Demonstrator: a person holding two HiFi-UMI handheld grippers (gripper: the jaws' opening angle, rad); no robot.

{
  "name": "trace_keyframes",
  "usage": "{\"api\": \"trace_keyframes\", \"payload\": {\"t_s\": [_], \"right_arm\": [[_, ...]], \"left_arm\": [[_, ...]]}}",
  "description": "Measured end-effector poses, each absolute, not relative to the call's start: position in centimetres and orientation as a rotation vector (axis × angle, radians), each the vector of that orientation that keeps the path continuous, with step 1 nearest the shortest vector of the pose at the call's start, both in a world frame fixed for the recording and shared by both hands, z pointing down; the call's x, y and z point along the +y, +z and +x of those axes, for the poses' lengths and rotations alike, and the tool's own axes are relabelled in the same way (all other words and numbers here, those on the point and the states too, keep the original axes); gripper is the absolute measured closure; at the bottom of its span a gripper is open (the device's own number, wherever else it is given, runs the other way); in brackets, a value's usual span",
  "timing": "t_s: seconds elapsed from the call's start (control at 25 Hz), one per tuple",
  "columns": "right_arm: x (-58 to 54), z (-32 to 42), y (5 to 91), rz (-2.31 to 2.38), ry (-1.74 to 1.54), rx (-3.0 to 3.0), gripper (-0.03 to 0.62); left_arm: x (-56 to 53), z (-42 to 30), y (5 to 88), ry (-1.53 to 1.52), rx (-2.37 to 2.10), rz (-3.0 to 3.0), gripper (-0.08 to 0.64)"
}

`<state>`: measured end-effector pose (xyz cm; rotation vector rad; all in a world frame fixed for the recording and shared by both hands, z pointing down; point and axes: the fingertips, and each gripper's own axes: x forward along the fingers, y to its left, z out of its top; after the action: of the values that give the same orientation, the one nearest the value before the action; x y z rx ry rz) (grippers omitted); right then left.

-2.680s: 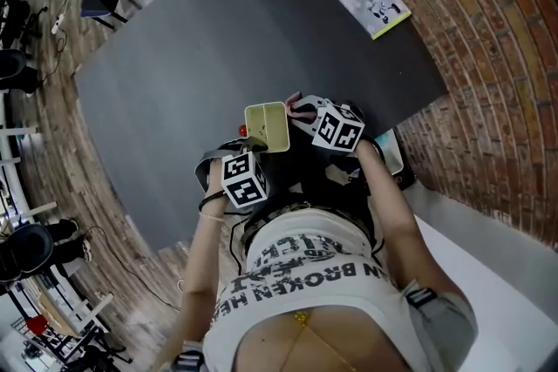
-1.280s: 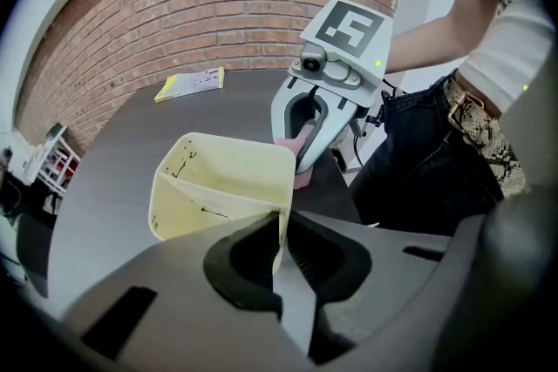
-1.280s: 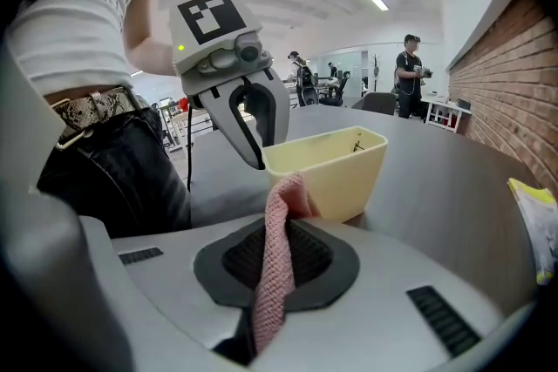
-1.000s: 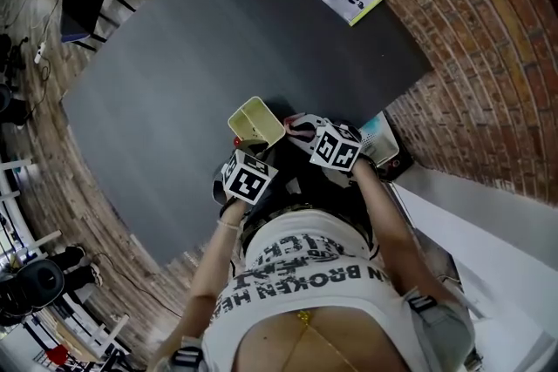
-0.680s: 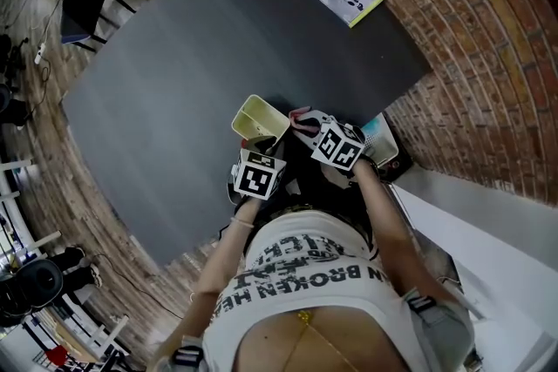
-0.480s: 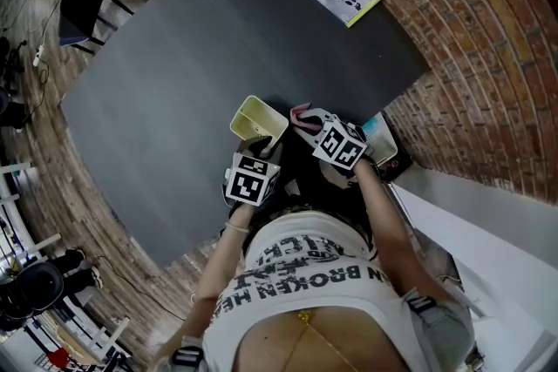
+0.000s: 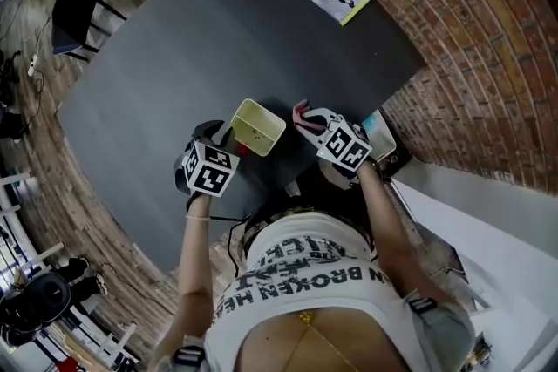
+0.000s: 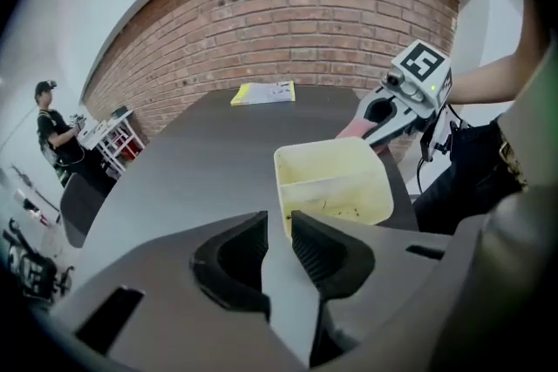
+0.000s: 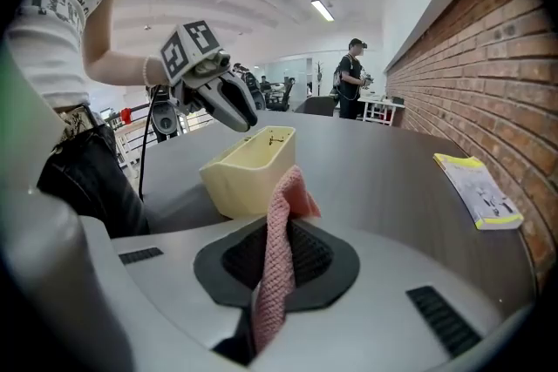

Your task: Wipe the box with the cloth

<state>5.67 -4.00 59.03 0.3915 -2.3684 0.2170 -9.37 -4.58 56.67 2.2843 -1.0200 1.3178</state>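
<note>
Near the close edge of the dark grey table stands a pale yellow open plastic box. Just left of it, the left gripper has fingers that have just been opening, narrowly spread around nothing. Just right, the right gripper pinches a pink knitted cloth

White T-shirt with black lettering, seemingly dark trousers

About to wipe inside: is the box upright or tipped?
Upright: the box stands flat on the table, open top up, in both gripper views.
</note>
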Motion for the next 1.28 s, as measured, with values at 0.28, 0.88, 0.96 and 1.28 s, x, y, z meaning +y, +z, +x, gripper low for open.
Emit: {"api": "trace_keyframes", "payload": {"t_s": [0.28, 0.88, 0.96, 1.28], "right_arm": [[-3.4, 6.1, 59.0, 0.427, 0.232, -2.377, 0.575], [-3.6, 5.3, 58.7, 0.397, 0.215, -2.388, 0.575], [-3.5, 4.6, 58.6, 0.360, 0.204, -2.392, 0.575], [-3.8, 1.8, 58.8, 0.260, 0.151, -2.402, 0.575]], "left_arm": [[-5.5, -7.3, 59.1, 1.443, -0.742, 2.382, 0.492], [-6.1, -8.9, 60.0, 1.189, -1.032, 2.044, 0.541], [-5.7, -9.6, 60.0, 1.146, -1.099, 1.978, 0.541], [-3.5, -10.6, 59.7, 0.964, -1.268, 1.797, 0.540]]}}
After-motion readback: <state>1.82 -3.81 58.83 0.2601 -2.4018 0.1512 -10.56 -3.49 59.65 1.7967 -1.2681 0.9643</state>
